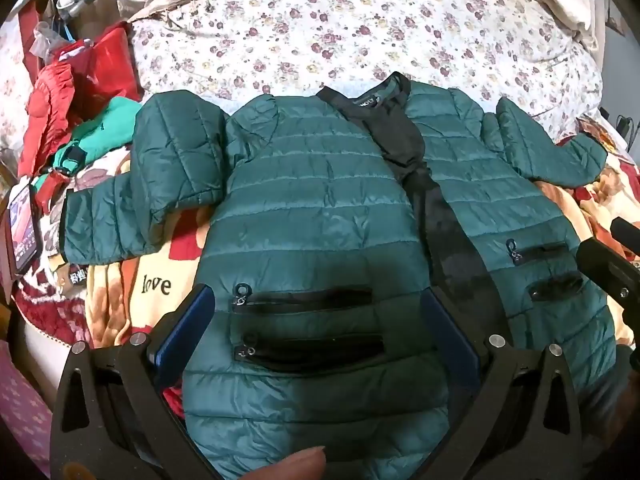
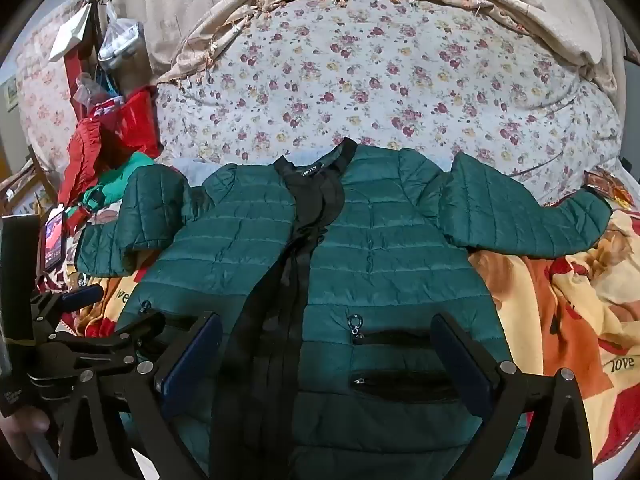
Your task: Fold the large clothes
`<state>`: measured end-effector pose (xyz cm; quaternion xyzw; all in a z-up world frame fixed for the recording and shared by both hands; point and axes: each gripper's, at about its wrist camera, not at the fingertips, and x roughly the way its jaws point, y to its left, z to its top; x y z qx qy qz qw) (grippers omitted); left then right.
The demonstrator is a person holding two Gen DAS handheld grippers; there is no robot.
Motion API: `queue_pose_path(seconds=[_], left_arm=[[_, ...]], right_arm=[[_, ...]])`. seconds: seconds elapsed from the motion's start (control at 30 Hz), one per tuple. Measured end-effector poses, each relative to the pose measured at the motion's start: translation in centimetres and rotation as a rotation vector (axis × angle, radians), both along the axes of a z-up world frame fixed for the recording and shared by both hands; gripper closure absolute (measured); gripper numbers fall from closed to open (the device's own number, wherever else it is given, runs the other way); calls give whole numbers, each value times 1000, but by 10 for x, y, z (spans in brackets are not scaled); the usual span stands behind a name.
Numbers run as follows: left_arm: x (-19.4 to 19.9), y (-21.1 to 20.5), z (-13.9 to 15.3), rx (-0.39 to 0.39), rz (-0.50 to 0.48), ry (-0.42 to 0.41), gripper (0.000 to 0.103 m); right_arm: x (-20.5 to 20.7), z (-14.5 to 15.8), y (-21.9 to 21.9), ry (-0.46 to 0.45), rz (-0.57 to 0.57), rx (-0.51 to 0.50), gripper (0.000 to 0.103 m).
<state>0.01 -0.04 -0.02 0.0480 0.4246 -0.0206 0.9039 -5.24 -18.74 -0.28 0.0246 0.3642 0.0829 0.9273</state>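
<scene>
- The green quilted jacket [image 1: 320,200] lies front-up and spread flat on the patterned blanket [image 1: 160,280], its collar [image 2: 316,160] toward the floral quilt [image 2: 400,80], sleeves out to both sides.
- Left gripper [image 1: 316,340] and right gripper [image 2: 328,364] hover over the jacket's hem end, jaws wide apart, nothing between them.
- It looks light, puffy and slick, likely to spring back; the sleeve cuffs or shoulder seams seem the surest holds.

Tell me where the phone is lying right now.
The phone lies at the far left of both views, screen lit, beside the green jacket's left sleeve cuff and below the red clothes.
</scene>
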Motion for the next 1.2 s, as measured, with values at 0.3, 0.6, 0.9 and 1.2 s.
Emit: queue_pose_path(seconds=[0.3,0.6,0.9,1.2], left_arm=[[1,-4,4,-7,-2,-2,0],[1,-10,6,-8,0,0,0],[0,0,0,-24,4,5,0],[-1,-3,-4,-12,1,15,0]], right_arm=[[0,0,-1,2,-3,0,0],[2,3,-1,7,-25,-31,0],[3,3,-5,19,-151,-122,0],[1,5,-10,10,-204,-158,0]])
